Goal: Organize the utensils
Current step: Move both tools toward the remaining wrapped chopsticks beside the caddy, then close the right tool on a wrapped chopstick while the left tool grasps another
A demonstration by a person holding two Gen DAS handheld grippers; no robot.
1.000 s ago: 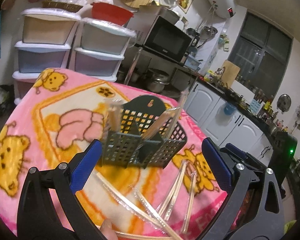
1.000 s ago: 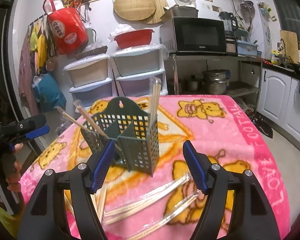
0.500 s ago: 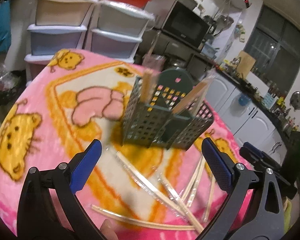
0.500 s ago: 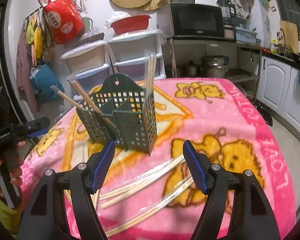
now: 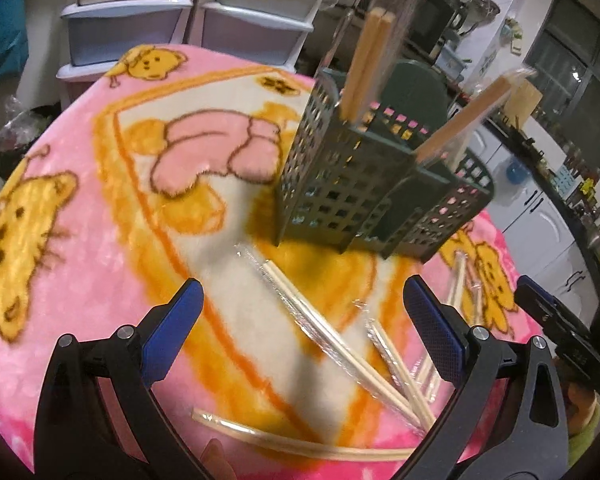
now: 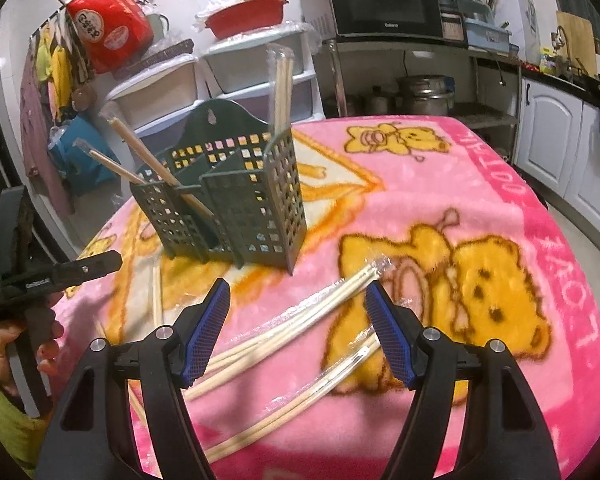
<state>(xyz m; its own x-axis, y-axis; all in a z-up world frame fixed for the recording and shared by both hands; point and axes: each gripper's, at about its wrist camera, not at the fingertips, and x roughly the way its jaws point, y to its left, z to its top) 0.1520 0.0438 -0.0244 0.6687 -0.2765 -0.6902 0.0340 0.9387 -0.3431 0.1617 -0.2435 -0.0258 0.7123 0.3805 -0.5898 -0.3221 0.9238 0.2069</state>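
Both tongs gape wide and hold nothing: the left tongs (image 5: 300, 320) hover above plastic-wrapped pale wooden chopstick pairs (image 5: 332, 328) lying on the pink cartoon-bear blanket (image 5: 80, 220) that covers the counter, and the right tongs (image 6: 298, 320) hover over more wrapped pairs (image 6: 300, 316). Just beyond stands the dark green perforated plastic utensil holder (image 6: 236, 208), upright, with several wrapped chopsticks leaning in its compartments.

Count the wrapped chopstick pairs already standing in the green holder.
3. In the green holder, one pair stands upright at the right corner; two pairs lean out to the left. Others lower down could be hidden.
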